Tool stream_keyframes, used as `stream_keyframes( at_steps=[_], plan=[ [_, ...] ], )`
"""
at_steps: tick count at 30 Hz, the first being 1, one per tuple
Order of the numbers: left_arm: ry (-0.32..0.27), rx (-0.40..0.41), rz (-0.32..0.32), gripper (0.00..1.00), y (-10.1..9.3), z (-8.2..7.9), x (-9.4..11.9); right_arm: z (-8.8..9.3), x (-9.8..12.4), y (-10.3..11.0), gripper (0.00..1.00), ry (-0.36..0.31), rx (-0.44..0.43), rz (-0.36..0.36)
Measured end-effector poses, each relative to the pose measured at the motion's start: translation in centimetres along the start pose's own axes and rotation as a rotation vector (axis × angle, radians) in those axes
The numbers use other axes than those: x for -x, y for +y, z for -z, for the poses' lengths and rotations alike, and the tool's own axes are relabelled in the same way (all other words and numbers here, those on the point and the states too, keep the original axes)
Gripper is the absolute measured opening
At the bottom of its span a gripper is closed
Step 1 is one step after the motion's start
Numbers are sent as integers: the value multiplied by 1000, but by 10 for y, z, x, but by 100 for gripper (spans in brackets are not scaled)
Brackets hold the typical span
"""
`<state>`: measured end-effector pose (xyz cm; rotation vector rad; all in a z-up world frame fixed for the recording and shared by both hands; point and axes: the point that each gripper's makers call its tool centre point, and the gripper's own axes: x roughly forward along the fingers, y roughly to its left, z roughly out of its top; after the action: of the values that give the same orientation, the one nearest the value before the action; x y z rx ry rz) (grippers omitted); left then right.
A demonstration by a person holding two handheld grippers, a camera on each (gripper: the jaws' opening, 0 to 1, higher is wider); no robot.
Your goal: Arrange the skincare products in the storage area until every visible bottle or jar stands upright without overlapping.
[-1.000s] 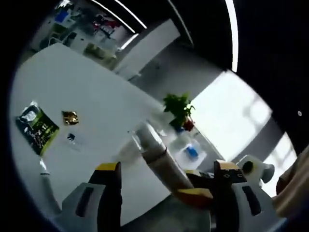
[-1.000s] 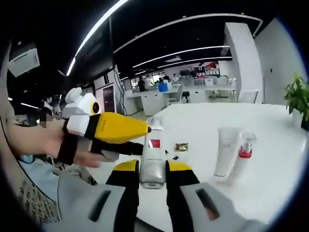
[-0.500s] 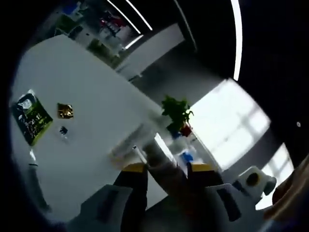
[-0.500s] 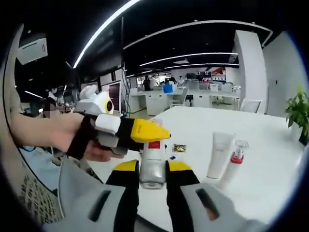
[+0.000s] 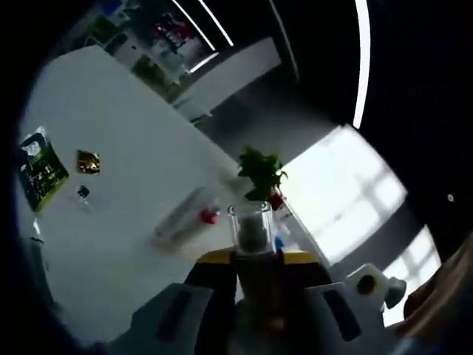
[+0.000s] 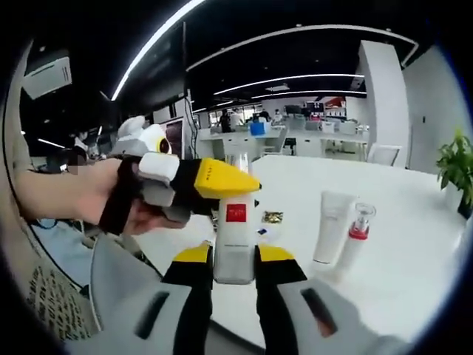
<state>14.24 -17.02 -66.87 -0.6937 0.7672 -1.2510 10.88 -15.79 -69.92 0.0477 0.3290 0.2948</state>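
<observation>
In the right gripper view, the right claw (image 6: 234,260) is closed on the lower body of a white bottle (image 6: 235,240) with a red square label, holding it upright above the near edge of the white worktop (image 6: 414,251). The left claw (image 6: 247,185) reaches in from the left, held by a person's hand (image 6: 89,200), and its yellow jaws sit at the bottle's upper part, hiding the neck.

Further out on the worktop, to the right of the held bottle, a white tube (image 6: 330,225) stands on end and a clear pump bottle (image 6: 355,235) with a red collar stands just beside it, the 2 close together. A small gold packet (image 6: 273,217) lies behind the held bottle, and a potted plant (image 6: 458,166) sits at the far right edge.

In the left gripper view, the left claw (image 5: 255,259) is closed on the same bottle just under its clear cap (image 5: 250,228), which points away from the camera. Beyond it the tube (image 5: 181,214) and pump bottle (image 5: 209,216) appear side by side. A green sachet (image 5: 41,168), the gold packet (image 5: 88,161) and the plant (image 5: 260,171) also rest on the worktop (image 5: 133,148).
</observation>
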Motion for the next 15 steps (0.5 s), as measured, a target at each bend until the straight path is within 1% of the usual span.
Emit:
stream_keyframes(
  at_steps=[5,7,9,10,12,14,15],
  plan=[
    [25,-55,19,17,-9,3,-1,0,4,-1,22,-4,-29,-53],
    [43,-101,44,17,-16,4,-1,0,6,0,23,-8,-31,-91],
    [67,-165,69,17,-24,6,-2,0,9,-1,25,-5,-26,-114],
    [94,-211,77,17,-28,8,-2,0,11,-3,27,-2,-14,-123],
    [123,-281,75,17,-31,8,-2,-1,13,-7,31,-3,-6,-127],
    [162,-369,76,17,-37,7,-4,-4,16,-11,33,-10,-15,-148],
    [182,-420,89,17,-41,7,-5,-6,18,-12,34,-18,-15,-166]
  ],
)
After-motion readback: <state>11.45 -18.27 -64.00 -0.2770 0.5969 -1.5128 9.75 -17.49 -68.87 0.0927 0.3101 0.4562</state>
